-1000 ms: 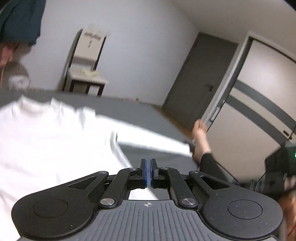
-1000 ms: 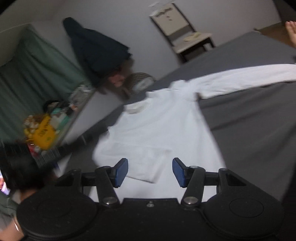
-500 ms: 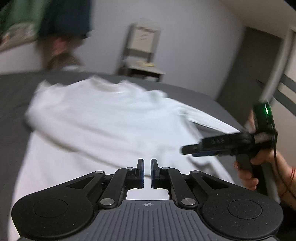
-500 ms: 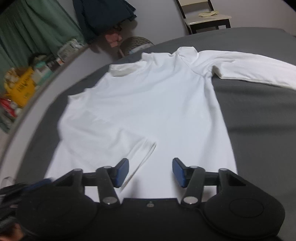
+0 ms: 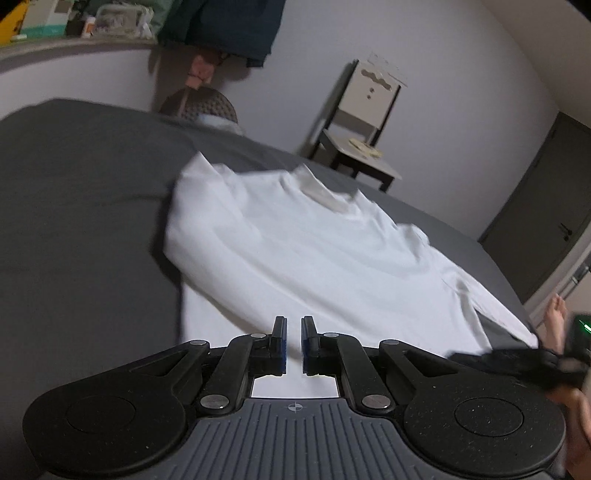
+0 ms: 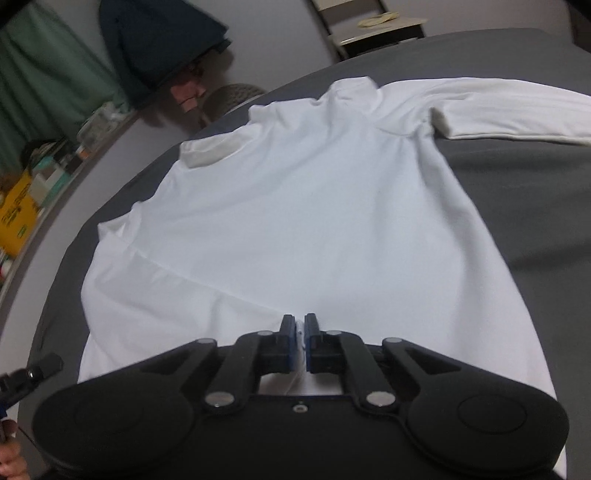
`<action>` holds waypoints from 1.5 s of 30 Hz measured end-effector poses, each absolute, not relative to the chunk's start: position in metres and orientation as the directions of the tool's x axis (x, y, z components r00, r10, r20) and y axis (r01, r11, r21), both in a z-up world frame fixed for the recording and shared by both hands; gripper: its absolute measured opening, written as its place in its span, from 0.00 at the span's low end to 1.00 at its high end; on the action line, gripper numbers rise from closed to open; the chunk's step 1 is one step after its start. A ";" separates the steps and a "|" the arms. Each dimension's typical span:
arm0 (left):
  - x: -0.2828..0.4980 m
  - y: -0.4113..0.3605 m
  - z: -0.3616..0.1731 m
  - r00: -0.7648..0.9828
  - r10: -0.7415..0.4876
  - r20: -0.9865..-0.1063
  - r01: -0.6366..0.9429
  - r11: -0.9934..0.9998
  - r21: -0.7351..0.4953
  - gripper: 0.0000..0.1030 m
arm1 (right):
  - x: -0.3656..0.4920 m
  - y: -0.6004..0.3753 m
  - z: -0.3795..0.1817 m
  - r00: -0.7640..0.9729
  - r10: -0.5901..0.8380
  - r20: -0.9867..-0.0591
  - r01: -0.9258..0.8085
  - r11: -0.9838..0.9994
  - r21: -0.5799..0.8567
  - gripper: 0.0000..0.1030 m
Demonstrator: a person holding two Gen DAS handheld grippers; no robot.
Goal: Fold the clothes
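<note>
A white long-sleeved shirt point(image 5: 314, 251) lies flat on the grey bed point(image 5: 81, 221), collar toward the far wall. In the right wrist view the shirt point(image 6: 314, 203) has its left sleeve point(image 6: 166, 280) folded across the body, and the other sleeve point(image 6: 517, 114) stretches out to the right. My right gripper point(image 6: 300, 317) is shut on white fabric at the folded sleeve's cuff, near the hem. My left gripper point(image 5: 293, 321) hovers over the hem with a narrow gap between its jaws and nothing in it. The right gripper point(image 5: 517, 358) shows blurred at the left wrist view's right edge.
A chair point(image 5: 365, 147) stands beyond the bed's far edge, with a woven basket point(image 5: 199, 107) and a hanging dark coat point(image 5: 221, 26) to its left. A dark door point(image 5: 546, 206) is at right, a bare foot point(image 5: 556, 314) near it. A cluttered shelf point(image 6: 22, 199) runs along the left.
My right gripper has dropped to the shirt and gone from wide open to shut on the sleeve cuff. My left gripper went from shut to slightly open and swung toward the shirt's body.
</note>
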State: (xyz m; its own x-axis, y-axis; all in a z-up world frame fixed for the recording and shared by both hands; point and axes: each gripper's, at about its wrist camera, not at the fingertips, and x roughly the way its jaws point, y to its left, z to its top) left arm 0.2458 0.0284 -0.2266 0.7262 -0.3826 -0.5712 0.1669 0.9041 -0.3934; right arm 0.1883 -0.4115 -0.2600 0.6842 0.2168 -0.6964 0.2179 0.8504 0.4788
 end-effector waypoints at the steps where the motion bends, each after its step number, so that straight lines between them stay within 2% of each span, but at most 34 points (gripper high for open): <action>1: 0.249 0.033 -0.228 0.735 -0.379 -0.562 0.156 0.902 -0.403 0.05 | 0.181 -0.414 -0.253 0.700 0.225 -0.678 0.223 0.833 0.506 0.05; 5: 0.259 0.051 -0.236 0.768 -0.368 -0.524 0.107 0.881 -0.462 0.05 | 0.142 -0.425 -0.211 0.773 0.272 -0.573 0.209 0.744 0.635 0.04; 8: 0.261 0.052 -0.245 0.764 -0.377 -0.524 0.096 0.869 -0.485 0.05 | 0.108 -0.435 -0.190 0.798 0.177 -0.576 0.266 0.754 0.601 0.04; 11: 0.266 0.046 -0.250 0.748 -0.398 -0.531 0.115 0.866 -0.486 0.05 | 0.100 -0.450 -0.200 0.744 0.110 -0.659 0.369 0.755 0.542 0.04; 13: 0.267 0.044 -0.251 0.743 -0.407 -0.531 0.123 0.864 -0.489 0.05 | 0.100 -0.460 -0.213 0.701 0.117 -0.703 0.426 0.722 0.545 0.04; 18: 0.270 0.041 -0.256 0.740 -0.394 -0.544 0.120 0.874 -0.470 0.05 | 0.102 -0.463 -0.215 0.667 0.088 -0.740 0.468 0.723 0.508 0.04; 21: 0.280 0.029 -0.258 0.755 -0.346 -0.556 0.172 0.924 -0.342 0.05 | 0.101 -0.469 -0.226 0.627 0.030 -0.778 0.515 0.733 0.444 0.04; 26: 0.297 0.006 -0.262 0.785 -0.263 -0.561 0.254 0.962 -0.096 0.05 | 0.108 -0.466 -0.249 0.551 0.037 -0.834 0.509 0.776 0.371 0.07; 27: 0.301 0.002 -0.262 0.792 -0.247 -0.559 0.268 0.962 -0.046 0.05 | 0.110 -0.463 -0.249 0.542 0.017 -0.840 0.500 0.798 0.338 0.15; 28: 0.305 -0.003 -0.263 0.798 -0.230 -0.556 0.281 0.960 0.005 0.05 | 0.111 -0.458 -0.244 0.542 -0.010 -0.841 0.490 0.816 0.307 0.28; 30: 0.312 -0.012 -0.265 0.812 -0.199 -0.548 0.304 0.947 0.106 0.05 | 0.117 -0.447 -0.230 0.563 -0.053 -0.825 0.457 0.851 0.258 0.43; 31: 0.315 -0.016 -0.265 0.820 -0.184 -0.543 0.314 0.936 0.157 0.05 | 0.122 -0.440 -0.220 0.583 -0.055 -0.810 0.423 0.872 0.245 0.43; 36: 0.333 -0.038 -0.271 0.857 -0.112 -0.504 0.339 0.858 0.386 0.05 | 0.188 -0.391 -0.181 0.674 0.118 -0.729 0.172 0.935 0.310 0.44; 39: 0.342 -0.047 -0.276 0.872 -0.090 -0.482 0.328 0.838 0.436 0.05 | 0.245 -0.356 -0.175 0.668 0.240 -0.704 0.029 0.938 0.347 0.51; 42: 0.334 -0.048 -0.281 0.869 -0.112 -0.483 0.346 0.835 0.429 0.06 | 0.302 -0.321 -0.176 0.638 0.335 -0.693 -0.093 0.927 0.363 0.55; 43: 0.331 -0.047 -0.282 0.871 -0.115 -0.478 0.345 0.834 0.430 0.08 | 0.322 -0.311 -0.176 0.626 0.357 -0.693 -0.122 0.923 0.365 0.56; 44: 0.331 -0.045 -0.282 0.872 -0.111 -0.476 0.341 0.837 0.429 0.28 | 0.341 -0.303 -0.176 0.614 0.373 -0.696 -0.145 0.919 0.365 0.59; 45: 0.331 -0.044 -0.282 0.873 -0.106 -0.476 0.335 0.840 0.427 0.72 | 0.359 -0.296 -0.176 0.598 0.388 -0.701 -0.163 0.916 0.367 0.65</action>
